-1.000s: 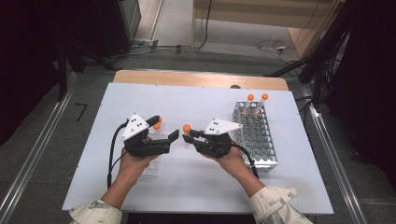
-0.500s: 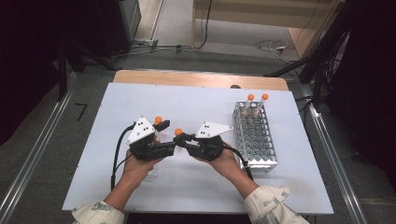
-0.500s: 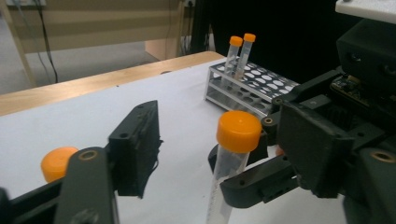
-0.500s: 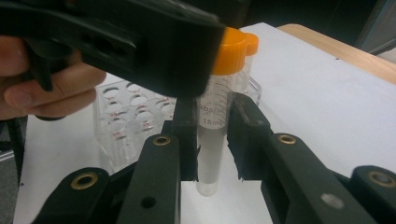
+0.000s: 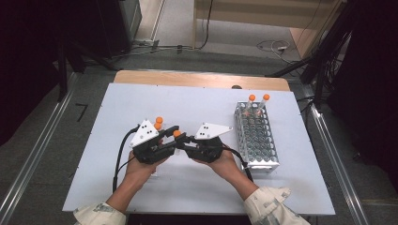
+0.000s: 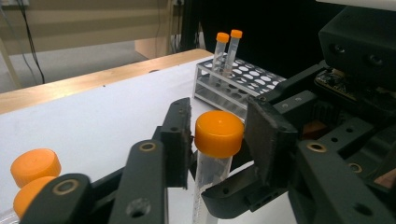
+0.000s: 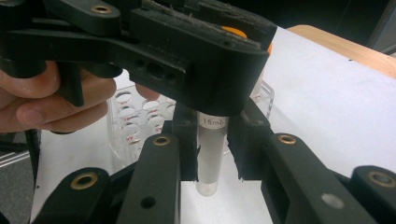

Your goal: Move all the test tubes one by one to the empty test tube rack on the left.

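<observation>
A clear tube with an orange cap stands upright between my two grippers at the table's middle. My right gripper is shut on the tube's clear body, low down. From the opposite side, my left gripper has just been closing, and its pads now press both sides of the cap. In the high view the cap shows where the left gripper and right gripper meet nose to nose.
A metal tube rack stands at the right with two orange-capped tubes in its far end. Two more orange caps sit just behind the left gripper, above a clear rack. The white table top ends in a wooden strip.
Both grippers moved toward each other until they met. The left gripper's jaws, wide a second ago, have closed around the cap of the tube the right gripper holds.
</observation>
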### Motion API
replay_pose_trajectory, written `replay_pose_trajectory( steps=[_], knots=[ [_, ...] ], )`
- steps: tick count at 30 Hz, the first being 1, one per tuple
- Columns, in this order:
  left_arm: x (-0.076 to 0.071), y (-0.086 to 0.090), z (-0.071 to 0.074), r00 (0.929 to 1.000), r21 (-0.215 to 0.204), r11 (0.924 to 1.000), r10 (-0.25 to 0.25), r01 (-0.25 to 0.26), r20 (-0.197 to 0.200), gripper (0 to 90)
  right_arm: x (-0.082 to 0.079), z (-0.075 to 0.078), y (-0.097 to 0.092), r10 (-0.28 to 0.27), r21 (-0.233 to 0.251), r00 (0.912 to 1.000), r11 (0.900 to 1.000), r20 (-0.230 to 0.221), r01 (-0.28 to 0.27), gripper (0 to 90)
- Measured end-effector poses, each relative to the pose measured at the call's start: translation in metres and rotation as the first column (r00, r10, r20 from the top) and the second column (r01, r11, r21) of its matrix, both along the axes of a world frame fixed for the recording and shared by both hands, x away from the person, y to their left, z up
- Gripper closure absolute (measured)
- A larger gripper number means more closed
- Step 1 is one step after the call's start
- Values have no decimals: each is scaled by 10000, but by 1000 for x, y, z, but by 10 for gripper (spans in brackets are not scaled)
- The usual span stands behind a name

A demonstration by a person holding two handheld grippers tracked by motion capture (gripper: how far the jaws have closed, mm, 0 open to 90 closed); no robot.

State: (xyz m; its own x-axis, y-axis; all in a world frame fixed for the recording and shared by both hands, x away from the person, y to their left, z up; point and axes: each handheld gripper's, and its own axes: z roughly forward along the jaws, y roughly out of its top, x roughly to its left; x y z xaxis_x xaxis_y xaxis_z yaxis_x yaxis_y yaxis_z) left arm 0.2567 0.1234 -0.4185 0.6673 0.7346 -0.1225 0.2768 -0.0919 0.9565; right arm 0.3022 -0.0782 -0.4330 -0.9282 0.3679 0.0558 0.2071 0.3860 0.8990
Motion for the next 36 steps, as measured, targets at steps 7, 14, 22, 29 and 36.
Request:
replay_pose_trajectory(
  steps=[7, 14, 22, 29, 36],
  knots=[
    [0, 1, 0, 9999, 19, 10000, 86, -86, 94, 689, 0, 0, 0, 8, -2, 10000, 10000, -6, -8, 713],
    [-1, 1, 0, 9998, 40, 9999, 111, -111, 149, 695, 0, 0, 0, -2, 41, 10000, 10000, -92, 3, 701],
    [0, 13, 6, 9984, -194, 9987, 472, -467, 298, 699, 5, -3, 0, -147, -72, 9984, 9999, -543, 144, 392],
    [1, 29, 15, 9952, -489, 9947, 919, -902, 334, 699, 9, -5, -5, -503, -171, 9959, 9986, -753, 491, 345],
    [2, 44, 18, 9900, -602, 9891, 1367, -1344, 359, 699, 8, -6, -6, -484, -234, 9964, 9986, -691, 469, 355]
  ],
)
